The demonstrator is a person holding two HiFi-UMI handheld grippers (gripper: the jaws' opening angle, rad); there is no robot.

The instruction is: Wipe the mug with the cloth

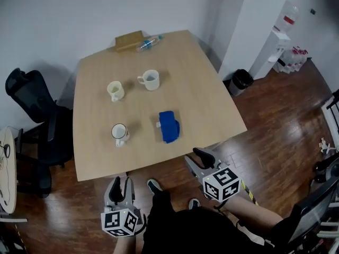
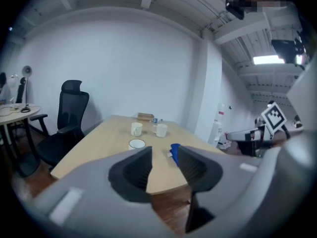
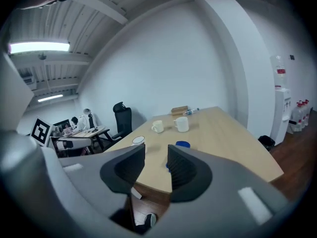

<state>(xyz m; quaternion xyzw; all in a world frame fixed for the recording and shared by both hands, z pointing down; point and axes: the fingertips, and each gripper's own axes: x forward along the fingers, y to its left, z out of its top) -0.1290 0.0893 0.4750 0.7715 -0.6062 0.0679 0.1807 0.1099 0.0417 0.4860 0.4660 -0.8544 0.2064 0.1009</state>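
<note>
Your left gripper (image 1: 121,181) and right gripper (image 1: 194,158) both hang short of the table's near edge. Each has its jaws standing apart with nothing between them, so neither holds anything yet.

Three cups are out, and the task does not say which one is meant. The mug (image 1: 119,133) nearest you, upright toward the near left corner, looks the likely choice. Treat it as stiff, glazed and slippery, with some weight, and likely to chip if tipped. Clamp across its wall at the rim with one gripper, or take the handle if you can find it; from here its direction is hard to read.

The cloth (image 1: 169,126) lies folded just to the mug's right, near the middle of the near edge, apart from the mug. It should be light and limp, so pinch a raised fold rather than scraping along the surface.

Further back, a cream mug (image 1: 115,90) and a white mug (image 1: 150,80) stand side by side. A box (image 1: 129,40) and a bottle (image 1: 149,43) sit at the far edge.

The table (image 1: 212,105) is smooth pale wood, so an unheld mug would probably slide under wiping pressure. Around it are a dark wooden floor (image 1: 275,120), a black chair (image 1: 32,115) beside the left edge, and a bin (image 1: 241,81) beyond the right edge against the white wall.
</note>
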